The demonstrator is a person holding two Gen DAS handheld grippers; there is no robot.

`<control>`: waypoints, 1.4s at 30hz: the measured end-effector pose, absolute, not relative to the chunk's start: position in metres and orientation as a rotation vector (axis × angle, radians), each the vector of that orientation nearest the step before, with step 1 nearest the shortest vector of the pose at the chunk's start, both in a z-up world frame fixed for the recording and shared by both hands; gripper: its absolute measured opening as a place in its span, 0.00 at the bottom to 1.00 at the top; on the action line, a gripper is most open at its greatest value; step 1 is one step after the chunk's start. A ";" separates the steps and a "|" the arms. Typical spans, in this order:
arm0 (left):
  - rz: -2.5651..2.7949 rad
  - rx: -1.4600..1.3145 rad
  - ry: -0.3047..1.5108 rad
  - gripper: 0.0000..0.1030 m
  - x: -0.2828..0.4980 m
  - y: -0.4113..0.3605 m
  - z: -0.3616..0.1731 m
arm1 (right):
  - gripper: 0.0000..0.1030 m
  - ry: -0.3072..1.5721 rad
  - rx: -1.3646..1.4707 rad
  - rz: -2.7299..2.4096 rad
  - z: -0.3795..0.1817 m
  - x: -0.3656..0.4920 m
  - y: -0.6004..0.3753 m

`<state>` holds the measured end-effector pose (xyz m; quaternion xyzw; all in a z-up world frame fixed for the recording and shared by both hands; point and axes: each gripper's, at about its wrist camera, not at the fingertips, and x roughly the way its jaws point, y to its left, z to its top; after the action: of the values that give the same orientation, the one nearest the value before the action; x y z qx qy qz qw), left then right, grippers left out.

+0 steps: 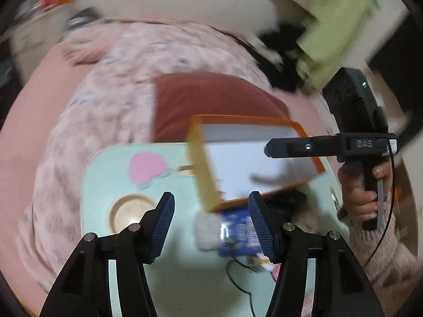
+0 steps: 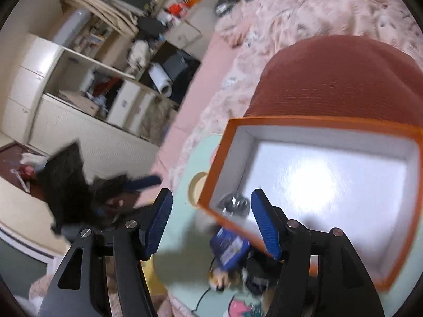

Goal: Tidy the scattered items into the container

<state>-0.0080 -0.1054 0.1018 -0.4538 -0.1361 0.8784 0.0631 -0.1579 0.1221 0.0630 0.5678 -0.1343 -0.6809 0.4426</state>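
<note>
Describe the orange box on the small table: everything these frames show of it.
The orange box is a shallow, open, lidless rectangular tray, apparently cardboard, with orange outer walls and a glossy white inside. It sits on the mint green table, in front of a dark red cushion. One small dark, shiny item lies in its near corner; otherwise it looks empty.

One orange box (image 2: 312,182) with a white interior stands on the mint-green bench (image 1: 185,277). One small dark, shiny object (image 2: 235,203) lies inside the box at its near corner; its kind cannot be told. One blue packet (image 1: 238,235) lies on the bench against the box's near edge, with one pale grey fuzzy item (image 1: 207,231) touching it. One thin black cable (image 1: 238,282) runs toward the bench's near edge. Further small items beside the packet are too blurred to count.
</note>
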 end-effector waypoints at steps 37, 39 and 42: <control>2.773 -1.290 -0.526 0.63 0.005 -0.079 0.042 | 0.24 0.558 1.694 -1.641 0.001 -0.156 0.020; 2.774 -1.284 -0.536 0.64 0.006 -0.080 0.043 | 0.24 0.544 1.696 -1.650 0.003 -0.158 0.021; 2.770 -1.284 -0.543 0.63 0.006 -0.080 0.043 | 0.24 0.506 1.714 -1.682 0.006 -0.166 0.033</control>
<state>0.0063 -0.0799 0.0433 -0.4139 -0.1751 0.8931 0.0204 -0.1662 0.0328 0.0058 0.6576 0.1940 -0.6453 0.3369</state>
